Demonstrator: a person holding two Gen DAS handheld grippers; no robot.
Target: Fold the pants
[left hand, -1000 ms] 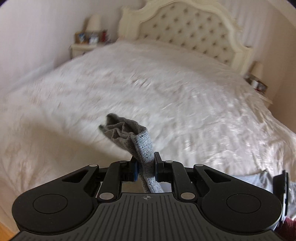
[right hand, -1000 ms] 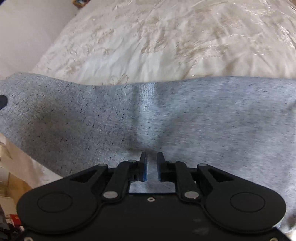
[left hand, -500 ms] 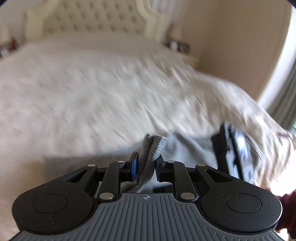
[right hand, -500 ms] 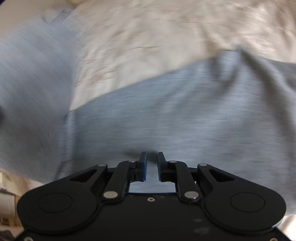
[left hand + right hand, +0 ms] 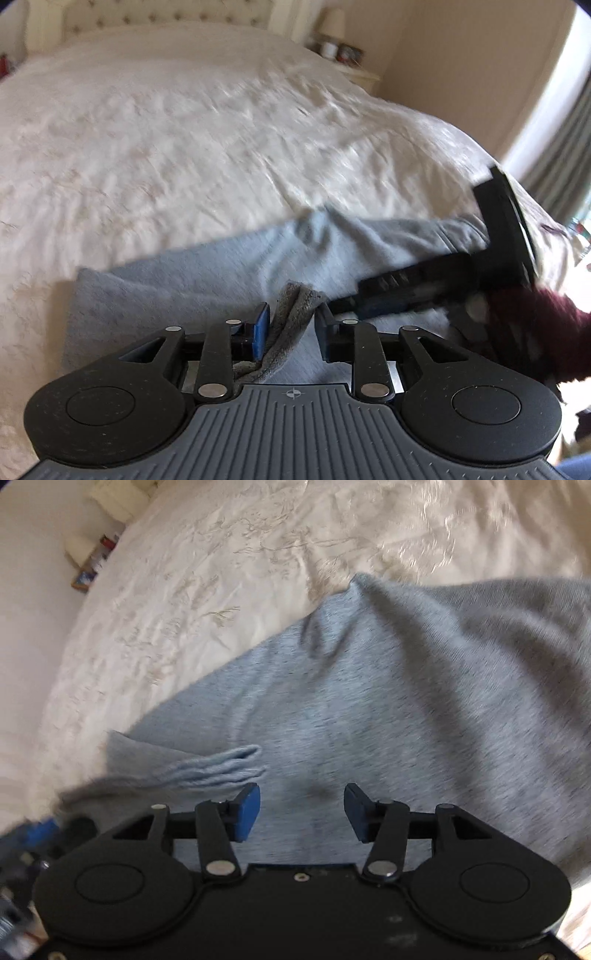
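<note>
Pants: grey, doubled over on the bed
Left tongs: just been opening; hem slack between them
Right tongs: just been opening; empty above cloth
Advice: I'd withdraw gently; align edges

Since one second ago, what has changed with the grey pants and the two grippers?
Both grippers have just been opening. The right gripper has let go: its jaws stand apart with nothing between them. The left gripper has swung toward the right one and loosened; a bunched edge of the pants still sits between its pads. That edge was carried over the rest of the pants. The bed is unchanged.
</note>
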